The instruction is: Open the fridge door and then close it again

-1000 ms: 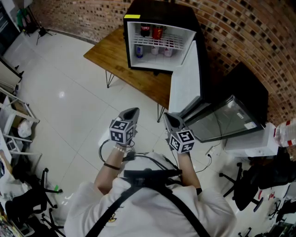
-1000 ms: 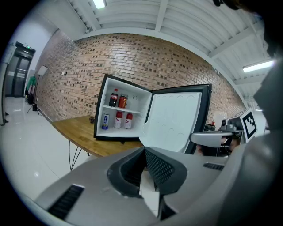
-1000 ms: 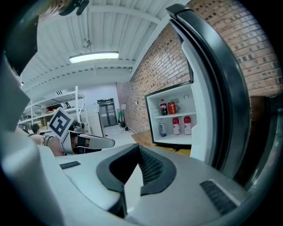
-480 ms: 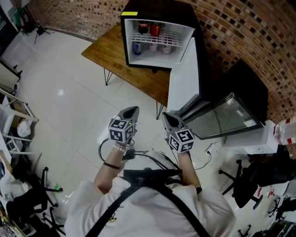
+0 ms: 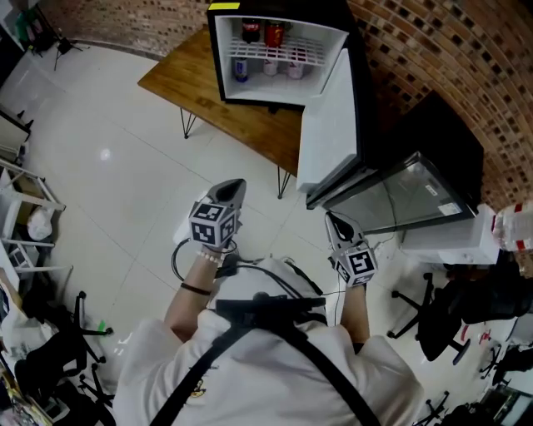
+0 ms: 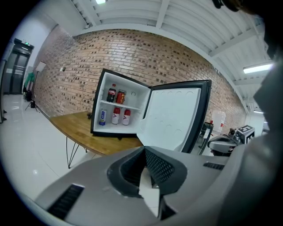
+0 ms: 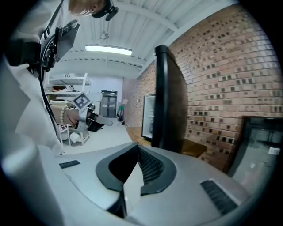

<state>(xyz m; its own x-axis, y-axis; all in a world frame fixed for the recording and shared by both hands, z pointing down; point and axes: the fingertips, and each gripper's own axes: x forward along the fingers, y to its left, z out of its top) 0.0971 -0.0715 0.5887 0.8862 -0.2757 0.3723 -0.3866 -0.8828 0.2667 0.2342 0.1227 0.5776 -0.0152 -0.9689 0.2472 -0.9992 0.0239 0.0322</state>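
Both grippers are empty: the left gripper (image 5: 234, 185) has its jaws pressed together, and the right gripper (image 5: 332, 218) has jaws just eased a hair apart, nearly touching. Ahead, well apart from both, a black fridge (image 5: 266, 90) sits on a wooden table (image 5: 250, 125). Its white-lined door (image 5: 329, 125) is swung wide open, with drinks (image 5: 262, 35) inside.

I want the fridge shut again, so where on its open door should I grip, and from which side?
Take the door by its free edge nearest you, farthest from the fridge, coming from the right with the right gripper: the door stands open, black outer face rightward, so that edge probably swings easiest.
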